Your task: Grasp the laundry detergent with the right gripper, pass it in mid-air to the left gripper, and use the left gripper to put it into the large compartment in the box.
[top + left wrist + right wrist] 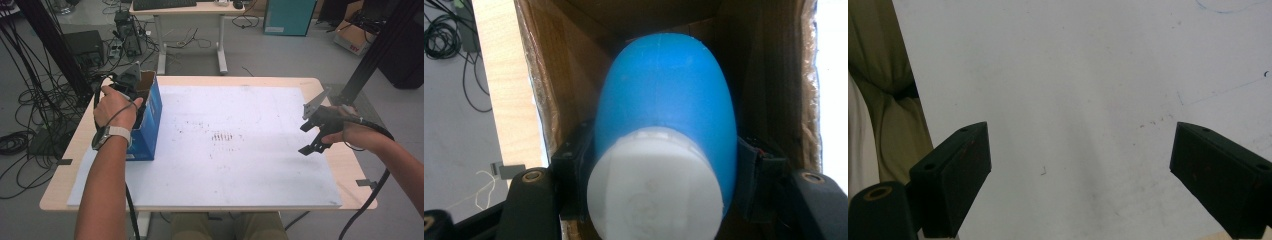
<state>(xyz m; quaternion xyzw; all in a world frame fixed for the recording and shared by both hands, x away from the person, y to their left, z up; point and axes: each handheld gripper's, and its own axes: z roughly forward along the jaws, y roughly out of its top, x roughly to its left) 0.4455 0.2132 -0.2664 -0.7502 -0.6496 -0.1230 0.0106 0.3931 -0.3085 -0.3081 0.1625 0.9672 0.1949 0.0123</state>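
The left gripper (659, 200) holds the blue bottle (664, 100) inside the box (150, 107). Next, lift it straight up. The right gripper (1078, 175) waits wide open, away from the box.

box (150, 120) on surface (280, 85) at left edge, on board (240, 165). bottle (664, 115) inside box, between left gripper (659, 180) jaws. right gripper (314, 134) above board's right side, well apart from box.

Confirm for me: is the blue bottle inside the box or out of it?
Inside. The blue bottle, held by the left gripper, has the box's cardboard walls on both sides.
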